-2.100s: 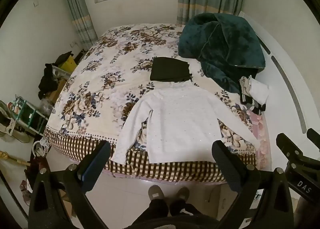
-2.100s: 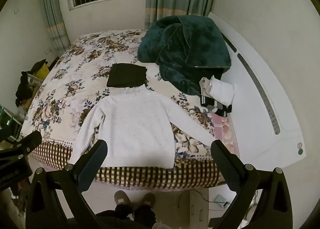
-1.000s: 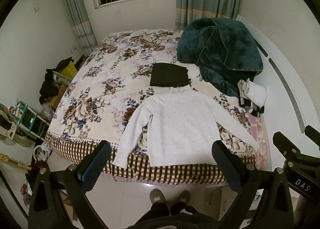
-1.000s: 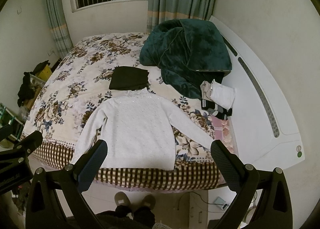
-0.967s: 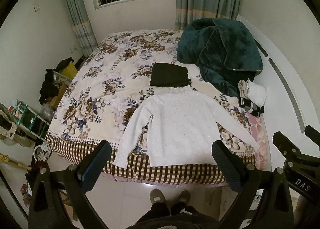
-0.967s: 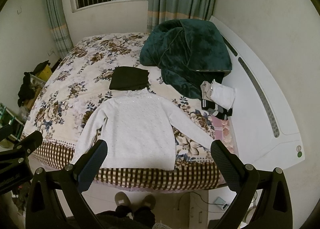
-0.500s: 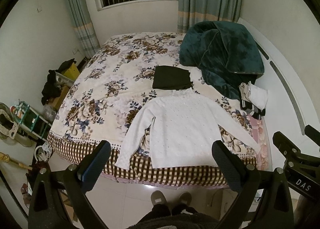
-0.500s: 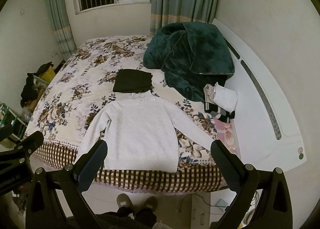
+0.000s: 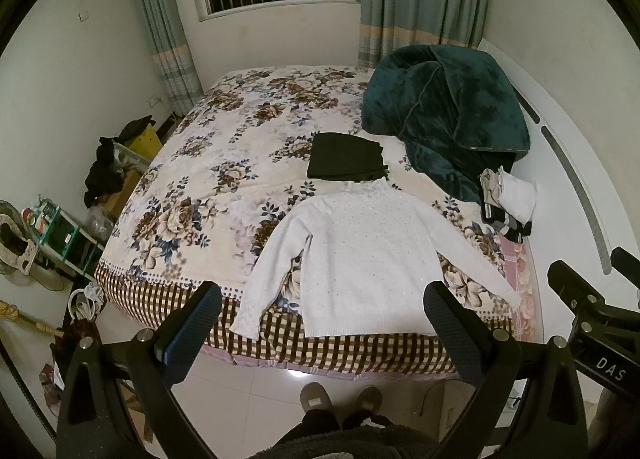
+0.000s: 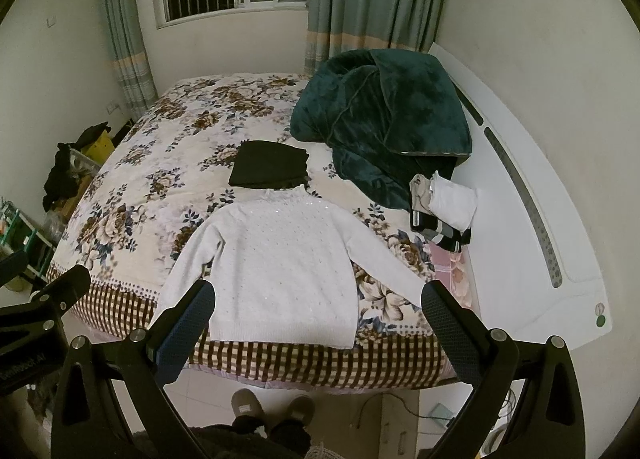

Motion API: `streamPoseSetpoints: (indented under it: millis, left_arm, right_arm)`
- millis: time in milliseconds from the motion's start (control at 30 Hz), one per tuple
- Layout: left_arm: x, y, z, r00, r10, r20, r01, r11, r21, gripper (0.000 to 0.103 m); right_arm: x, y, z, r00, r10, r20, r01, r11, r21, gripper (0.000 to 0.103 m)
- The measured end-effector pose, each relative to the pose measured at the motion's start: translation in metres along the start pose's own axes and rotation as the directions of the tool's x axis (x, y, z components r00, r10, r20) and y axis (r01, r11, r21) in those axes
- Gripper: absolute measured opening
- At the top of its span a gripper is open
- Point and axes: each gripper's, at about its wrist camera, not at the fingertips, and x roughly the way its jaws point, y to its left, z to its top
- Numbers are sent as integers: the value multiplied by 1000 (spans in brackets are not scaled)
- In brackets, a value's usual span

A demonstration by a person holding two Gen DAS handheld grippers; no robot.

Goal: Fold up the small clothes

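Note:
A small white sweater (image 9: 368, 255) (image 10: 276, 263) lies flat on the bed, sleeves spread, hem at the near checked edge. Just beyond its collar sits a folded dark garment (image 9: 346, 157) (image 10: 270, 169). My left gripper (image 9: 320, 303) is open and held in the air on the near side of the bed, well back from the sweater. My right gripper (image 10: 318, 303) is open too, at a like distance, with nothing between its fingers. The right gripper's body (image 9: 592, 323) shows at the right edge of the left wrist view.
The bed (image 9: 224, 163) has a floral cover. A dark green blanket (image 9: 444, 115) is heaped at the far right. A small stack of folded clothes (image 10: 444, 207) lies by the white headboard (image 10: 532, 219). Clutter (image 9: 60, 227) lines the left wall. A person's slippered feet (image 9: 340, 399) stand on the tiled floor.
Both grippers have drawn back and up from the bed, so the sweater looks smaller and farther. Nothing on the bed has moved. Both grippers stay open.

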Motion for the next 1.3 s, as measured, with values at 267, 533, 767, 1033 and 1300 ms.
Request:
streamPoseSetpoints:
  millis: [267, 533, 767, 1033, 1300]
  left_arm:
    - [0, 2, 3, 1000, 5, 4, -5, 1000, -2, 103]
    - [-1, 3, 2, 1000, 3, 6, -3, 1000, -3, 103]
    - [0, 6, 4, 1000, 2, 8, -1, 1000, -7, 103]
    - [-1, 5, 0, 1000, 1, 10, -1, 1000, -7, 103]
    - [44, 9, 6, 999, 26, 23, -26, 1000, 0, 103]
  right_arm:
    - [-3, 4, 5, 1000, 2, 4, -2, 1000, -4, 103]
    - [-3, 4, 5, 1000, 6, 7, -5, 1000, -7, 103]
    - [-3, 5, 4, 1000, 6, 7, -6, 1000, -11, 103]
    - [-3, 7, 1, 1000, 8, 7, -8, 1000, -11, 103]
    - [26, 4, -9, 999, -4, -33, 6, 998, 59, 103]
